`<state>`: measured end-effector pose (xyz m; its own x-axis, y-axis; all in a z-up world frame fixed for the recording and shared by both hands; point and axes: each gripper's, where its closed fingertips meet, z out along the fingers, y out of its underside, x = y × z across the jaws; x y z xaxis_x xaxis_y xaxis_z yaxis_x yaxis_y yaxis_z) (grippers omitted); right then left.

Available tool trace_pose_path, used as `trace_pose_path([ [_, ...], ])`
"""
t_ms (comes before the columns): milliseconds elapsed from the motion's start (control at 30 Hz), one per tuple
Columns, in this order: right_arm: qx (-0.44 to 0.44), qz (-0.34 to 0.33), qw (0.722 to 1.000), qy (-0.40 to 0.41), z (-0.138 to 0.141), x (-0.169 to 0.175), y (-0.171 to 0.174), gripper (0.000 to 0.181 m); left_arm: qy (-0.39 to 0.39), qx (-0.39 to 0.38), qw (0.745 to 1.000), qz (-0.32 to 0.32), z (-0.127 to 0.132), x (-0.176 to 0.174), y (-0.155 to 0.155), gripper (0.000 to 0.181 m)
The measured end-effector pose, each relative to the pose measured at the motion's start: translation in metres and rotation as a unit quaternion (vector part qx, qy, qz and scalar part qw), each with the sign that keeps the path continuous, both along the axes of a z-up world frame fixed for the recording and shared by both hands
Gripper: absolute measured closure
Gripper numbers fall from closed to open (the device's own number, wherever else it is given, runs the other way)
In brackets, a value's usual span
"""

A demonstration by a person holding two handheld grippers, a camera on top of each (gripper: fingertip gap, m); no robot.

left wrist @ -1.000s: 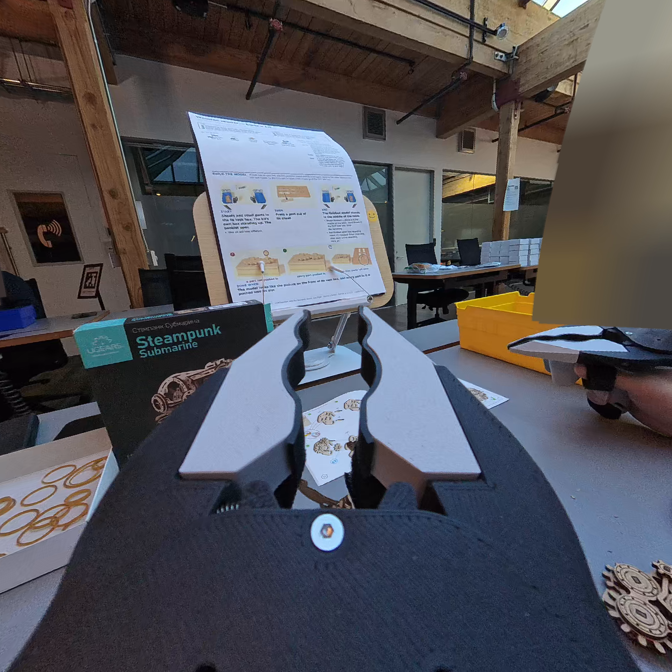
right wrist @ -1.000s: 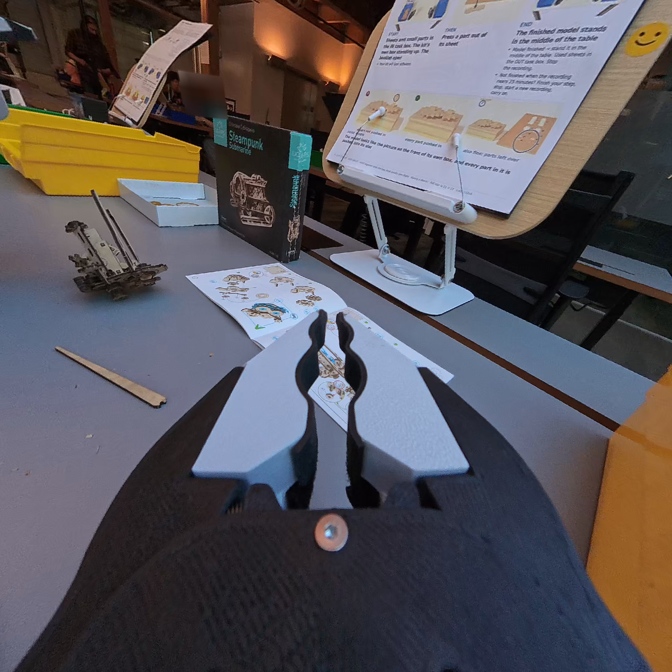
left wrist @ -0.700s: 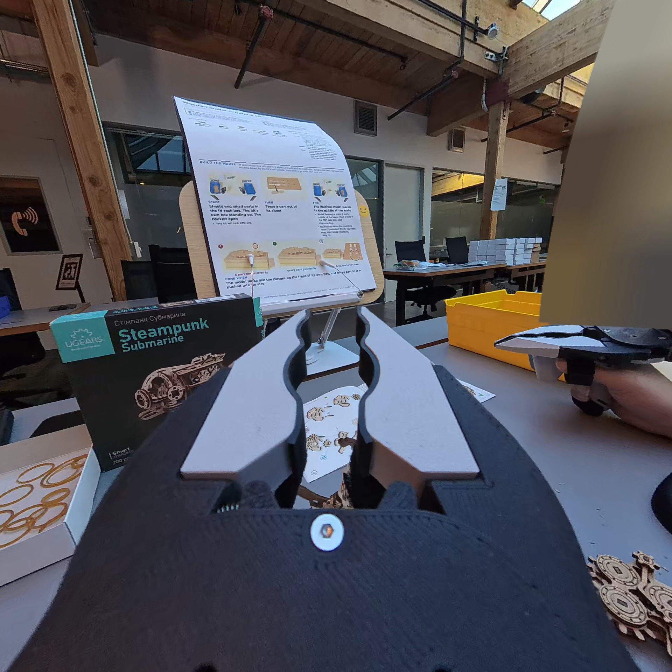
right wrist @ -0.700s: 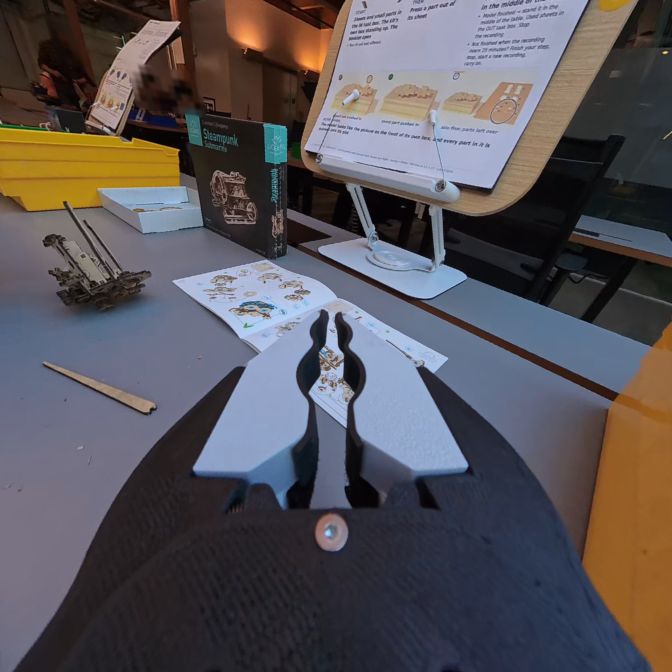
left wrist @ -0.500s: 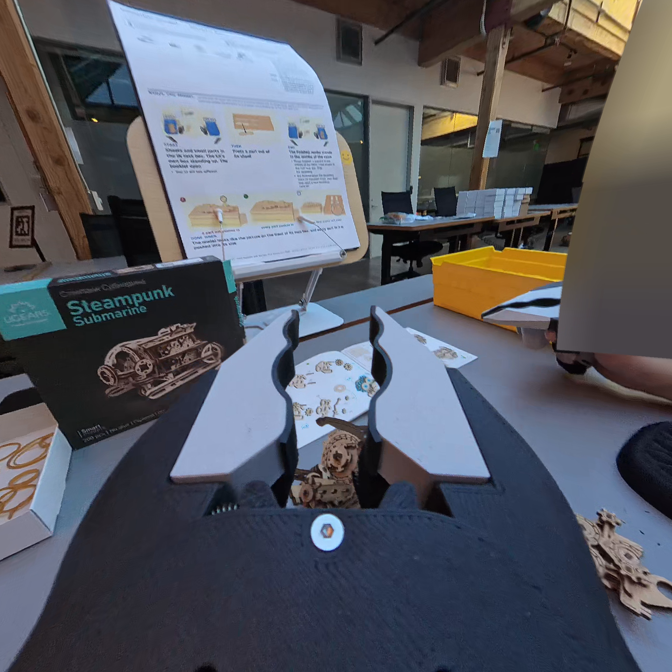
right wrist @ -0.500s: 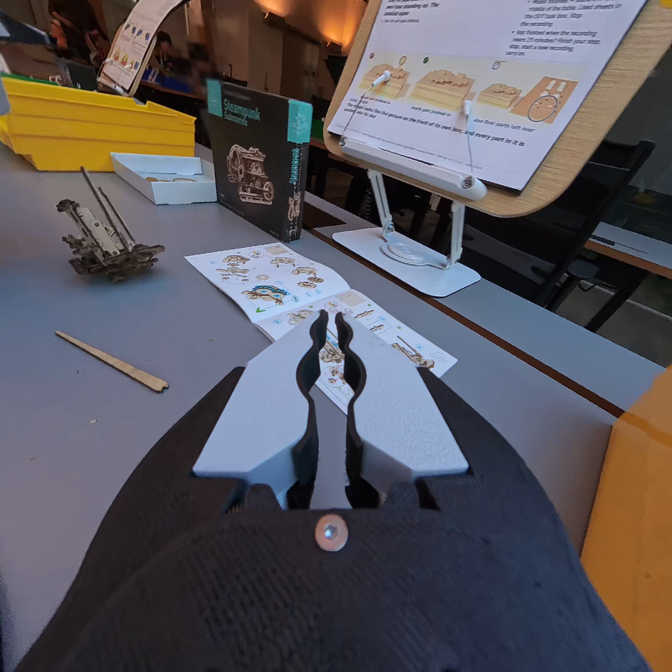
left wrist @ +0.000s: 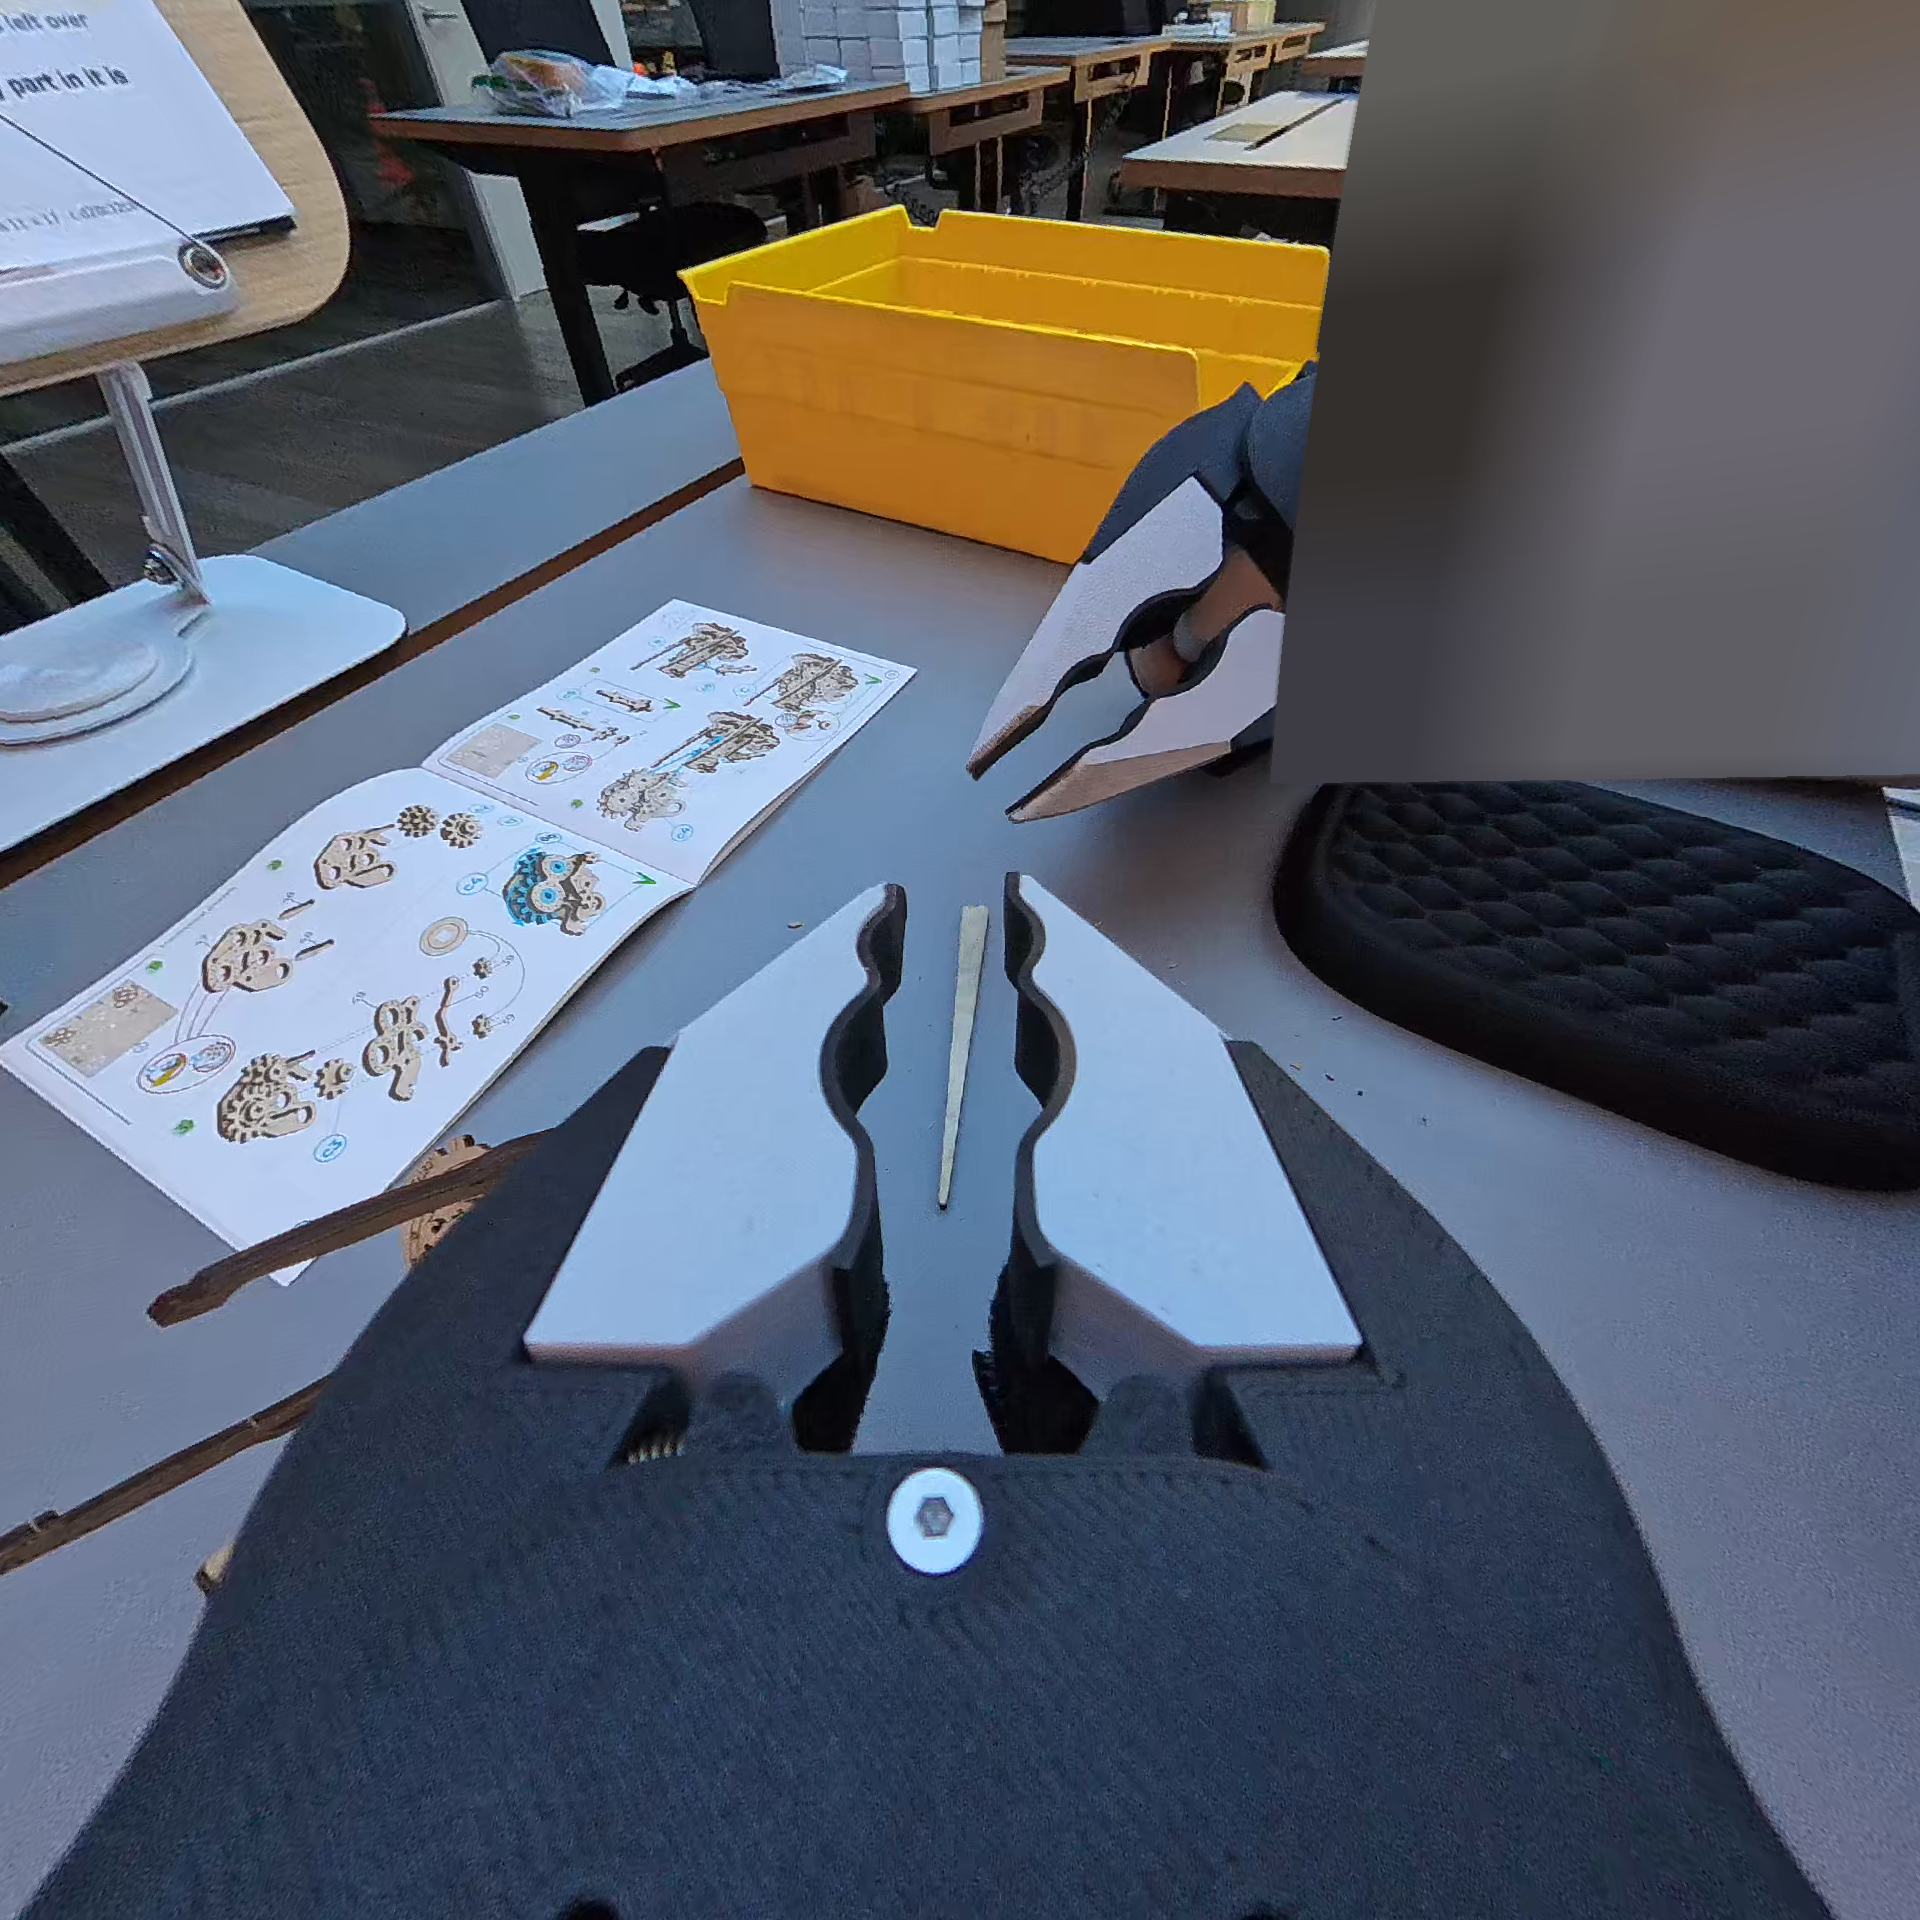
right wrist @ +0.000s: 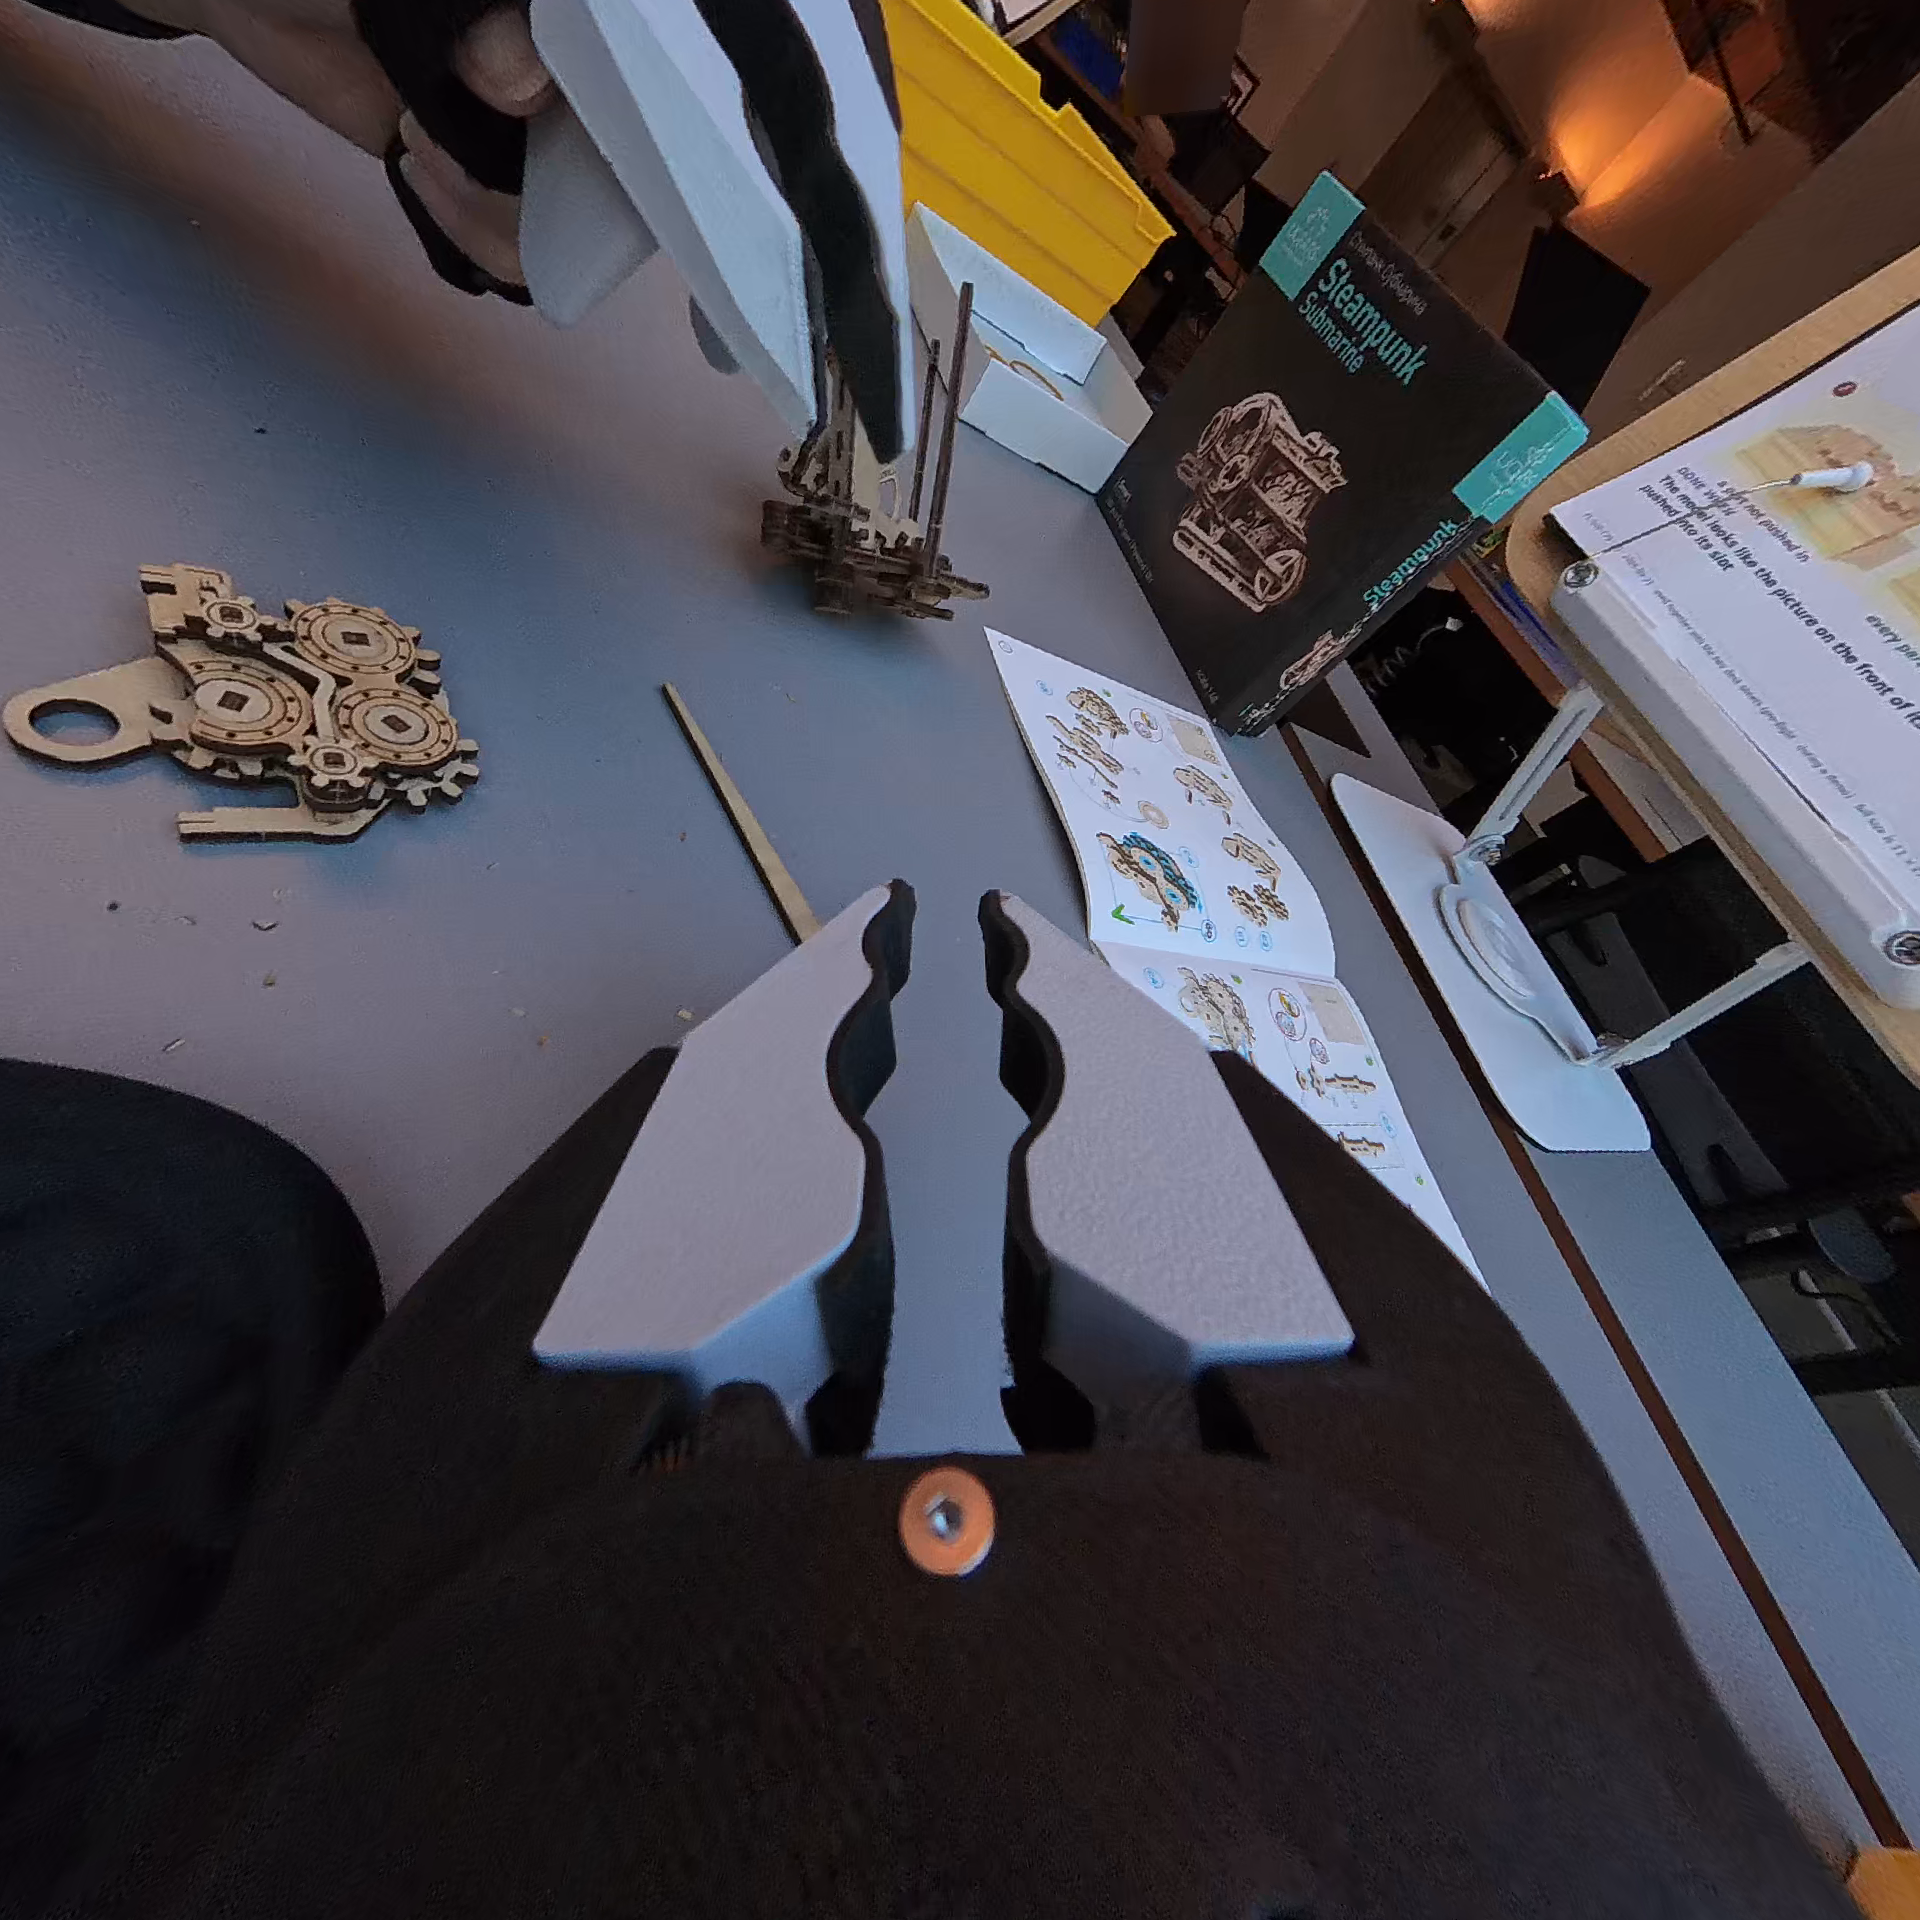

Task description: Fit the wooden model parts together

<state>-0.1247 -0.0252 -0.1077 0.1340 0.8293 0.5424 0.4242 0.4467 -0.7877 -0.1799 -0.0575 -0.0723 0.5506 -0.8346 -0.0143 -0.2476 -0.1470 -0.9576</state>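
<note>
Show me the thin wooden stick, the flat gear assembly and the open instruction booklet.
thin wooden stick [left wrist: 961,1049], left wrist view, mid-shaft.
flat gear assembly [right wrist: 281,707], right wrist view, central gear plate.
open instruction booklet [left wrist: 343,966], left wrist view, near page.

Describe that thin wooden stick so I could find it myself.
Start at the open white instruction booklet on the grey table. Just left of it lies a pale, flat wooden stick, tapering to a point. Unlike the nearby flat wooden gear assembly, it's plain and straight.
</note>
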Motion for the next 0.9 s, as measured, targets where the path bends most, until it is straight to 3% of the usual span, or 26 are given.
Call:
trace_pose_path([
  [200,-0.013,-0.002,1.0,0.0,-0.004,0.0,0.003,0.169,0.011,0.001,1.0,-0.015,0.001,-0.002,-0.004,0.167],
  [300,-0.011,-0.001,1.0,-0.001,-0.005,-0.001,0.003,0.169,0.018,-0.081,0.991,-0.109,-0.01,0.005,-0.029,0.167],
  [400,-0.016,0.0,1.0,-0.002,-0.007,-0.001,0.004,0.169,0.026,-0.122,0.975,-0.184,-0.016,0.009,-0.054,0.148],
  [467,-0.019,0.0,1.0,0.006,-0.005,0.0,0.004,0.169,0.07,-0.107,0.972,-0.196,-0.029,0.009,-0.059,0.128],
  [633,-0.023,0.0,1.0,0.015,-0.002,0.0,0.005,0.169,0.127,-0.093,0.961,-0.229,-0.049,0.017,-0.074,0.112],
  [900,-0.025,-0.002,0.999,0.022,-0.001,0.001,0.007,0.169,0.204,-0.093,0.947,-0.23,-0.078,0.015,-0.077,0.121],
])
